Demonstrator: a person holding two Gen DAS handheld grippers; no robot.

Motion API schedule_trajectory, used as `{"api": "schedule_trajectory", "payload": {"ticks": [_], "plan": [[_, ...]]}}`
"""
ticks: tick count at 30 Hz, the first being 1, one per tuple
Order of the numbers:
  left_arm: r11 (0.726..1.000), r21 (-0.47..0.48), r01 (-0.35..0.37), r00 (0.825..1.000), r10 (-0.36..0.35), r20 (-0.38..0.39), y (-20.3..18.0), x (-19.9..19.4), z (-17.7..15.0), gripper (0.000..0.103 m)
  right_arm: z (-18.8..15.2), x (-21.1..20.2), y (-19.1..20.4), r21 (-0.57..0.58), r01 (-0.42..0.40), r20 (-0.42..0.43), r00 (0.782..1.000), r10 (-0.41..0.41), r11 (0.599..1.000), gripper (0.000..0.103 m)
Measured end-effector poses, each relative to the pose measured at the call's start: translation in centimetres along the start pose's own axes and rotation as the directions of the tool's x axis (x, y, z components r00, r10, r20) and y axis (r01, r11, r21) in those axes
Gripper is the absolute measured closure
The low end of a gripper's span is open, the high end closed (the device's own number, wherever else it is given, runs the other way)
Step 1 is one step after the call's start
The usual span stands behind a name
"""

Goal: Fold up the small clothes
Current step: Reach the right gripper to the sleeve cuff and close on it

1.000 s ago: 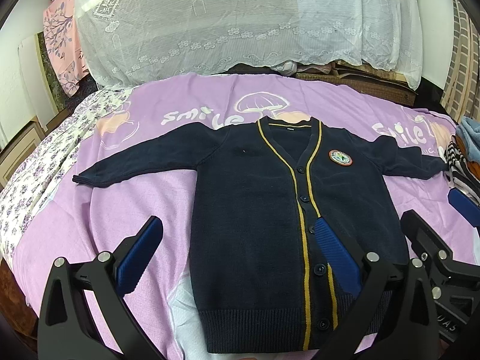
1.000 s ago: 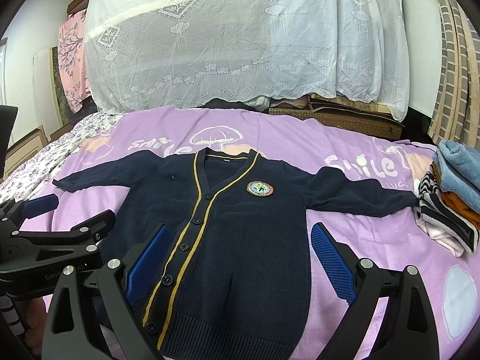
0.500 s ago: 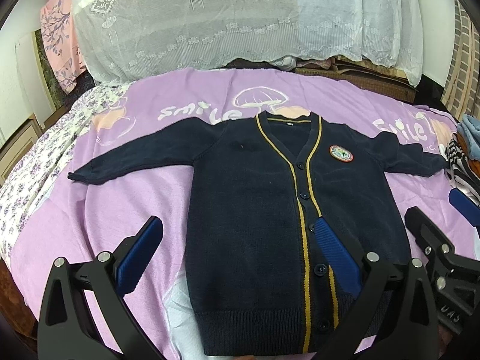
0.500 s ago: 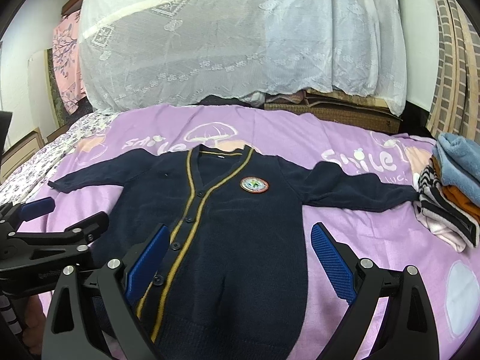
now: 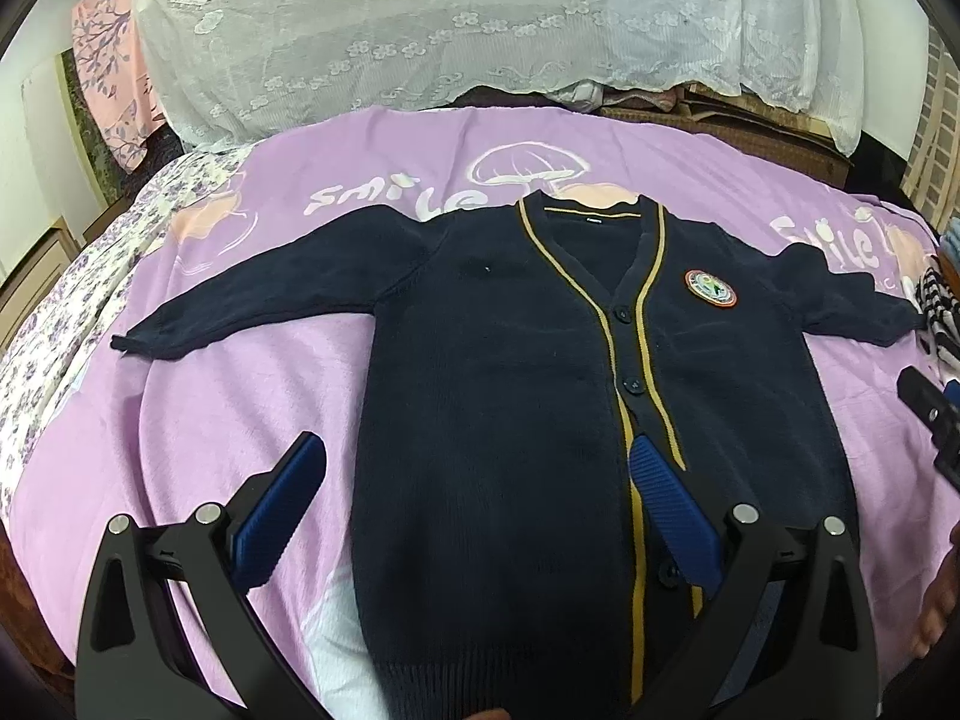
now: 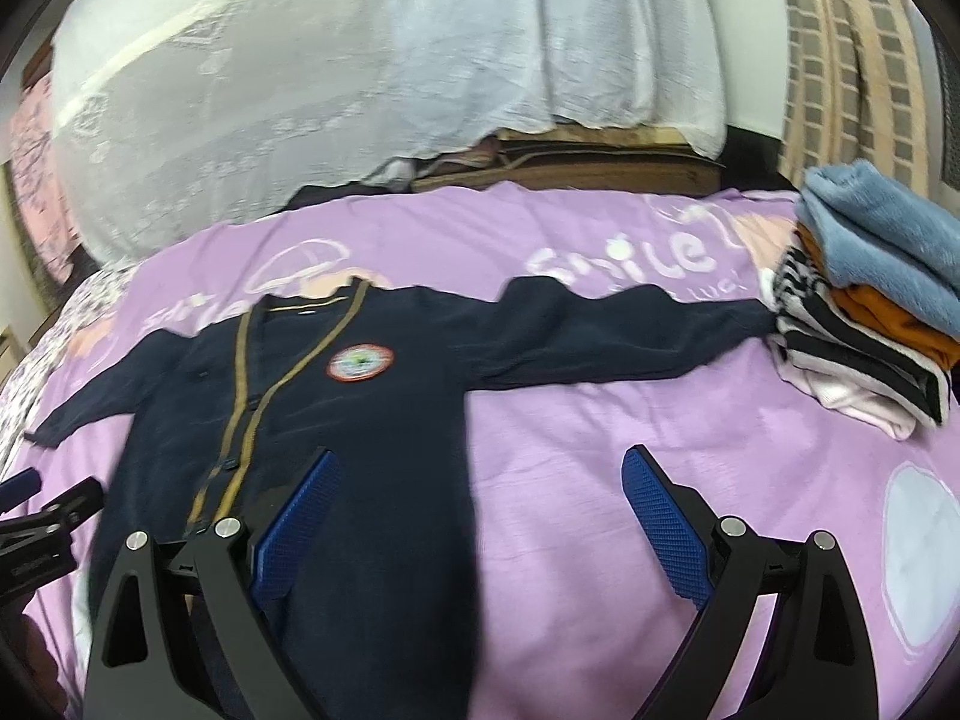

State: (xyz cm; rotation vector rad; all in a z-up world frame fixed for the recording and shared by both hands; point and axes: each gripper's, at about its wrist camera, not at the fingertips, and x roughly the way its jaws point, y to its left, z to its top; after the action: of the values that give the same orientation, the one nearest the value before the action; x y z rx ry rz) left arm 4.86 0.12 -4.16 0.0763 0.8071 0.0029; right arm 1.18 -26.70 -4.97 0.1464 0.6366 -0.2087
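A navy cardigan [image 5: 510, 396] with yellow trim and a round badge lies flat and face up on the purple bedsheet [image 5: 198, 396], both sleeves spread out. My left gripper [image 5: 474, 480] hovers open above its lower body, nothing between the blue pads. My right gripper [image 6: 477, 495] is open over the cardigan's [image 6: 372, 420] right side edge, holding nothing. The right sleeve [image 6: 612, 330] reaches toward a stack of clothes. The right gripper's tip [image 5: 930, 414] shows at the edge of the left wrist view.
A stack of folded clothes [image 6: 870, 312] with a blue fleece on top sits at the bed's right side. A lace-covered pile [image 5: 480, 18] rises behind the bed. Floral bedding [image 5: 54, 312] lies along the left edge. Bare purple sheet [image 6: 660, 420] lies right of the cardigan.
The right gripper has swung to the right, so the cardigan slid left in its view and the folded stack came closer. The left gripper has barely shifted. Both stay open.
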Motion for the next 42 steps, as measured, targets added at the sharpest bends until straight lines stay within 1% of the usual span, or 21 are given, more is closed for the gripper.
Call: {"api": "schedule_trajectory", "payload": {"ticks": [3,5,7,9,11,13,14,16,18,21,24,25,27,28,29,31,32,34,36,38,42], "plan": [[1.000,-0.004,0.026,1.000,-0.026,-0.017,0.2,1.1,1.1,0.004,0.5,1.5,-2.6,0.064,0.028,-0.020,0.999,-0.027,0.998,0.008],[0.998,-0.005,0.057,0.998,-0.057,-0.032,0.2,1.8,2.0,0.004,1.0,2.7,-5.1,0.142,0.047,-0.033,0.999,-0.043,0.989,0.008],[0.996,0.006,0.086,0.995,-0.086,-0.041,-0.3,2.6,3.2,0.004,1.6,3.8,-7.9,0.245,0.061,-0.041,0.998,-0.052,0.968,0.008],[0.996,0.030,0.082,0.996,-0.081,-0.039,-1.5,3.3,4.4,0.004,2.0,4.8,-10.4,0.339,0.072,-0.044,0.997,-0.060,0.938,0.013],[0.996,0.059,0.073,0.997,-0.071,-0.034,-2.8,4.0,5.3,0.004,2.3,6.0,-13.1,0.456,0.073,-0.052,0.997,-0.056,0.887,0.021],[0.993,0.089,0.072,0.997,-0.068,-0.041,-4.5,5.0,6.5,0.004,2.3,7.2,-15.1,0.557,0.058,-0.059,0.998,-0.029,0.828,0.035],[0.993,0.092,0.075,0.996,-0.071,-0.050,-5.1,5.5,7.0,0.004,2.3,7.8,-15.9,0.598,0.057,-0.065,0.998,-0.023,0.799,0.038],[0.992,0.086,0.089,0.994,-0.083,-0.073,-6.0,6.5,7.9,0.004,2.1,9.1,-17.0,0.674,0.048,-0.071,0.998,0.000,0.737,0.050],[0.991,0.078,0.106,0.990,-0.097,-0.104,-7.0,7.8,8.9,0.004,2.1,10.2,-17.5,0.723,0.056,-0.077,0.997,0.000,0.689,0.052],[0.993,0.061,0.102,0.986,-0.093,-0.136,-8.2,9.6,10.2,0.004,2.4,11.9,-18.0,0.770,0.102,-0.093,0.995,-0.047,0.630,0.052],[0.993,0.050,0.111,0.981,-0.101,-0.165,-9.5,11.3,11.2,0.004,2.4,13.8,-19.0,0.826,0.125,-0.099,0.992,-0.077,0.550,0.052],[0.993,0.045,0.111,0.979,-0.102,-0.175,-10.0,12.0,11.5,0.004,2.2,14.2,-19.4,0.847,0.130,-0.094,0.991,-0.094,0.516,0.055],[0.994,0.035,0.108,0.974,-0.099,-0.202,-11.0,13.4,12.1,0.004,2.3,14.9,-19.6,0.865,0.147,-0.086,0.986,-0.146,0.480,0.060],[0.993,0.029,0.110,0.971,-0.102,-0.216,-11.8,14.3,12.4,0.004,2.3,15.0,-19.8,0.868,0.150,-0.081,0.983,-0.163,0.473,0.064],[0.994,0.029,0.108,0.969,-0.099,-0.228,-12.6,15.2,12.7,0.004,2.3,15.2,-19.7,0.867,0.158,-0.076,0.979,-0.188,0.472,0.068],[0.995,0.041,0.092,0.967,-0.079,-0.240,-14.0,16.6,13.0,0.004,2.1,15.8,-19.6,0.855,0.170,-0.060,0.971,-0.232,0.489,0.088],[0.995,0.052,0.079,0.966,-0.064,-0.252,-14.7,17.5,12.8,0.004,1.9,16.0,-19.6,0.849,0.163,-0.044,0.970,-0.240,0.502,0.091],[0.996,0.061,0.061,0.960,-0.042,-0.278,-15.7,19.8,11.8,0.004,1.8,16.2,-19.4,0.835,0.144,-0.011,0.969,-0.246,0.531,0.095],[0.997,0.010,0.073,0.974,-0.069,-0.218,-15.2,19.8,11.3,0.004,2.4,15.7,-18.9,0.819,0.130,0.017,0.968,-0.250,0.559,0.096],[0.996,0.007,0.088,0.970,-0.084,-0.229,-14.9,19.7,11.4,0.004,3.3,14.8,-17.8,0.786,0.099,0.072,0.966,-0.249,0.610,0.097],[0.988,-0.035,0.148,0.957,-0.152,-0.248,-13.4,18.5,11.5,0.004,5.0,12.2,-15.8,0.719,-0.032,0.211,0.962,-0.174,0.694,0.097]]}}
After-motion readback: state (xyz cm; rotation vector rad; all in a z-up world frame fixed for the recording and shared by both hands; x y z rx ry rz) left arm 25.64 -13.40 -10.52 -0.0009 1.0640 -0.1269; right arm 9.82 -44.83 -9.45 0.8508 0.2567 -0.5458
